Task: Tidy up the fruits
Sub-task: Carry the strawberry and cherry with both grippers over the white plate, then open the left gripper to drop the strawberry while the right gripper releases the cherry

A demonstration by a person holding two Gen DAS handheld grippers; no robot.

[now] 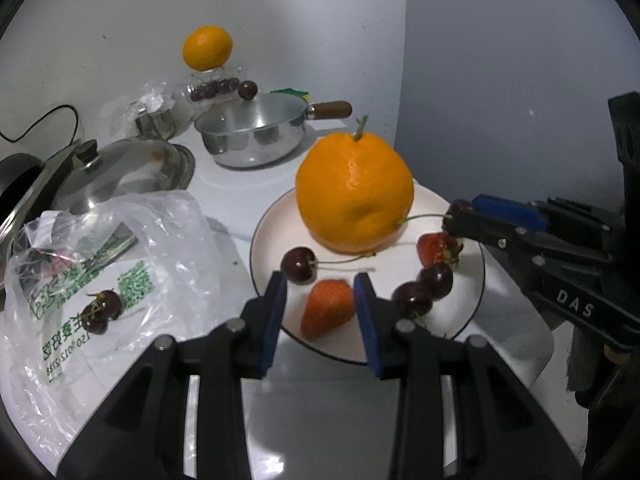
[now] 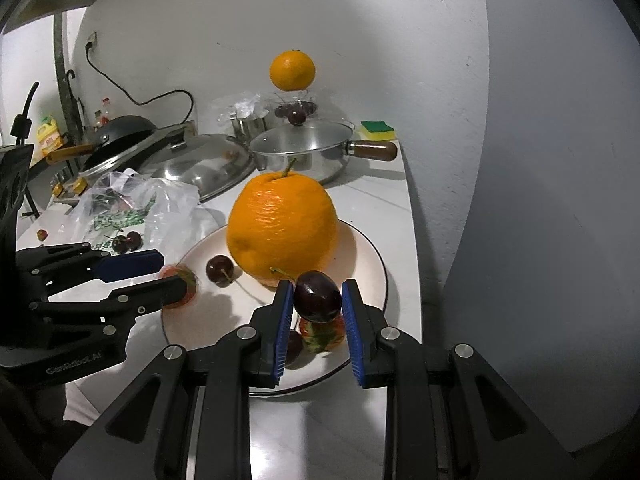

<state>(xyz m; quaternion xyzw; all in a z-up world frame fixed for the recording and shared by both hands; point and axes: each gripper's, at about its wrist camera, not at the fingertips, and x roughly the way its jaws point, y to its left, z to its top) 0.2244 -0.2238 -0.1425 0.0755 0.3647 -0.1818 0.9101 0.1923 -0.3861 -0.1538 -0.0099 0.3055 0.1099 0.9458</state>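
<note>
The right gripper [image 2: 314,300] is clamped on a dark cherry [image 2: 318,296], held just above the near rim of the plate [image 2: 372,256], with its pads touching the fruit on both sides. The left gripper [image 1: 320,300] stands partly open with its fingers either side of a strawberry [image 1: 328,312] on the plate; the left view shows gaps between pads and berry, so it seems to have no hold (the right view partly hides the contact, so I cannot be sure).

The plate also carries the big orange [image 1: 354,192], a loose cherry [image 1: 298,265], two more cherries [image 1: 424,288] and a second strawberry [image 1: 438,248].

Risks, as I judge them:

- The held cherry is round and glossy. Too little grip and it may squirt out and roll off the counter edge beside the plate; too much and it may bruise or split.
- Its stem [image 1: 420,218] lies against the orange. A quick lift could snag or tug it.
- Closing hard on the strawberry could crush it, and its tapered shape may let it slide forward into the loose cherry.
- Both grippers work over one crowded plate, so they could knock each other or nudge the orange.

More cherries [image 1: 100,310] wait on the bag [image 1: 120,248], well apart from the plate.
</note>
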